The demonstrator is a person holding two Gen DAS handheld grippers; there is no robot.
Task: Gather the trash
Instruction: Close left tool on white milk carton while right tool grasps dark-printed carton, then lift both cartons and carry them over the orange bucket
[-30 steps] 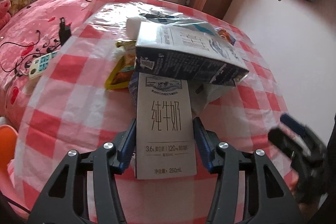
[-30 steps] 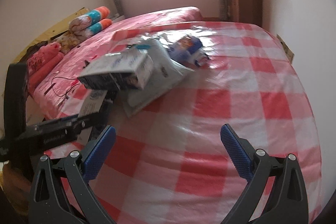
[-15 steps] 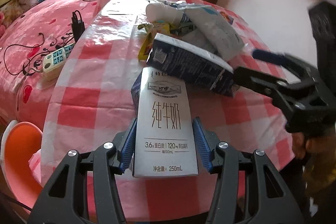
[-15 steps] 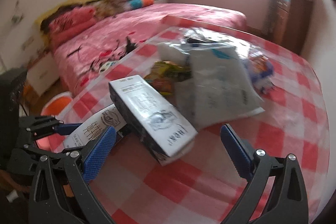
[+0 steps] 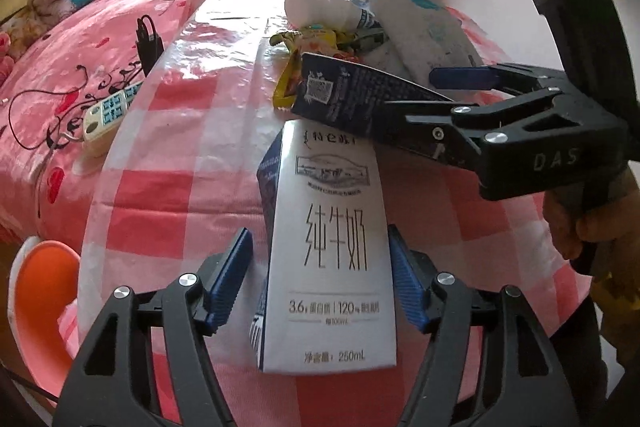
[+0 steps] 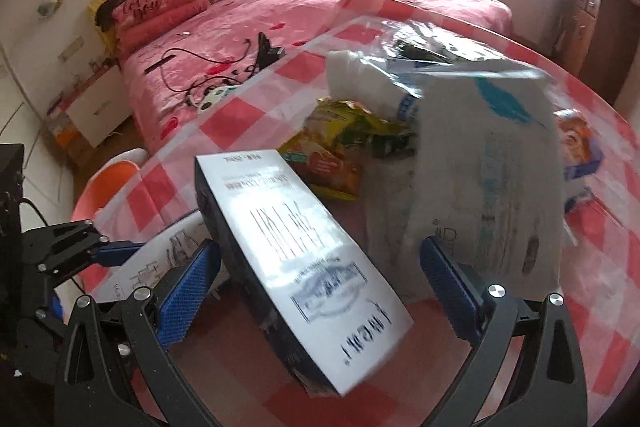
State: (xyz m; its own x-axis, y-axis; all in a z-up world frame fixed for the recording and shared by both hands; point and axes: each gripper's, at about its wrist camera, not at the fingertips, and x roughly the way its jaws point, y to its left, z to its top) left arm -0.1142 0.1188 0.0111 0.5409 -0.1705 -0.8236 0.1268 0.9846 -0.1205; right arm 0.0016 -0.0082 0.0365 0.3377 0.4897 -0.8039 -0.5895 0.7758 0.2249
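Left fingers: my left gripper (image 5: 320, 279) has just been opening; the white milk carton (image 5: 332, 247) lies between the blue pads, but I see a gap on the left side, so it is released, not clamped.
Right fingers: my right gripper (image 6: 316, 279) stands spread wide, straddling the near end of the second carton (image 6: 296, 267), with neither pad pressing on it.
White milk carton: flat on the bench (image 5: 160, 195), label up, its far end tucked under the dark side of the second carton.
Second carton: tilted, propped on the white one, its far end towards the rest of the litter.
Trash pile: a yellow snack wrapper (image 6: 340, 151), a white plastic bag (image 6: 480, 179) and a white bottle-like item (image 5: 320, 9) are heaped just beyond the cartons.
Off the bench: a remote and cables lie on the pink bed (image 5: 60, 87), and an orange stool (image 5: 40, 299) sits below the bench edge.
Risk, overlap: I judge that lifting either carton will drag the other, since they touch; the white one sits near the bench edge and could slide off towards the stool.
Risk, grip: the tilted carton offers slanted faces, so closing my right fingers could squeeze it sideways and let it pop out.
Risk, collision: both grippers work close together here, and a careless swing could knock them into each other.
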